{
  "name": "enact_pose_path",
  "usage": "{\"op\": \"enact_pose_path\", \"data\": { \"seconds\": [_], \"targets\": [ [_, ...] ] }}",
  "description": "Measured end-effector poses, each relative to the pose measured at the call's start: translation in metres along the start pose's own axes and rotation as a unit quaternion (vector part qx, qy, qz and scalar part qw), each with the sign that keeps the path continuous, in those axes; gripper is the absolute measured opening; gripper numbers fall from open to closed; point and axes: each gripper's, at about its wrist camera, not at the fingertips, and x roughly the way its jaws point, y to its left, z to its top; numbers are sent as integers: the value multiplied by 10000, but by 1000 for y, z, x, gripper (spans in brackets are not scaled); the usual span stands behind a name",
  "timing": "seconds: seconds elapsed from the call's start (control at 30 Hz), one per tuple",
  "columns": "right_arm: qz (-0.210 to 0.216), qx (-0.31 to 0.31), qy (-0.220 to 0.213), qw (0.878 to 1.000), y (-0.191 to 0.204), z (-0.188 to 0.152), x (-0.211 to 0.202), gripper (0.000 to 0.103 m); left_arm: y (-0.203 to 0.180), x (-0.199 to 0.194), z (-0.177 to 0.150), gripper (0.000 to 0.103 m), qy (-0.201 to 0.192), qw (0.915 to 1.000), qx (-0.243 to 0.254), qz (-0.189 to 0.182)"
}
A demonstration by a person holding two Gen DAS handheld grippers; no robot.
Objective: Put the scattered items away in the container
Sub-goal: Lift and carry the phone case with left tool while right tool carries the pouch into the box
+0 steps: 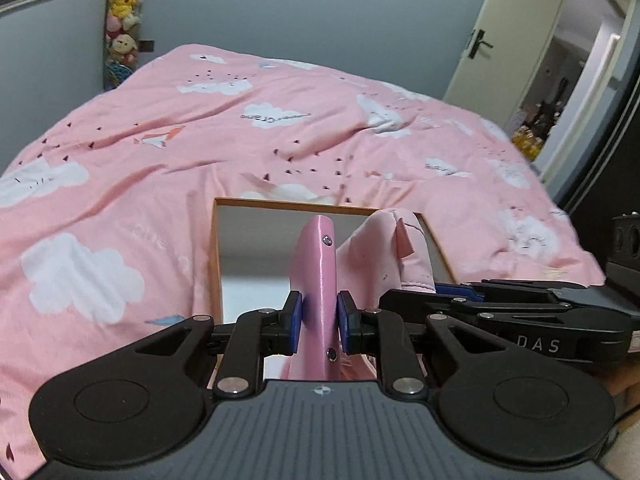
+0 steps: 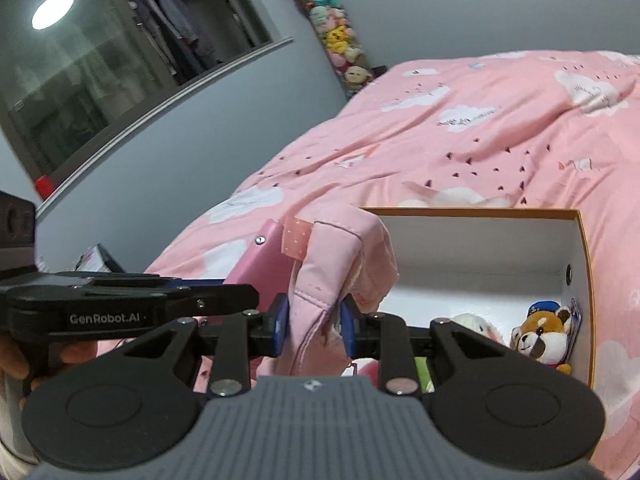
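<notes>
A pink bag (image 1: 316,280) is held up over an open box (image 1: 218,264) with orange rim and white inside, which sits on the bed. My left gripper (image 1: 319,322) is shut on the bag's stiff pink panel. My right gripper (image 2: 314,326) is shut on the bag's soft quilted fabric (image 2: 340,256), beside the left one. The box (image 2: 582,280) in the right wrist view holds a brown plush raccoon (image 2: 540,338) and a white plush toy (image 2: 476,326).
A pink duvet (image 1: 160,168) with white clouds covers the bed. A column of plush toys (image 1: 122,20) hangs in the wall corner. An open door (image 1: 520,40) is at the right. A window (image 2: 100,60) is on the left wall.
</notes>
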Motion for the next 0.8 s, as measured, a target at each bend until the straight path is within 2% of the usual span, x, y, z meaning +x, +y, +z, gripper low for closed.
{"op": "enact_pose_path", "data": {
  "seconds": [0.17,0.53,0.8],
  "targets": [
    [33,84,-18,10000,-9,7,21,29,3,25,7,21,145,9997,53,181],
    [-31,533,29,9986,-32,11,57,30,30,63,17,21,681,9975,-84,173],
    [303,704,603,9952,-42,-7,83,29,31,78,7,21,1157,9928,63,307]
  ]
}}
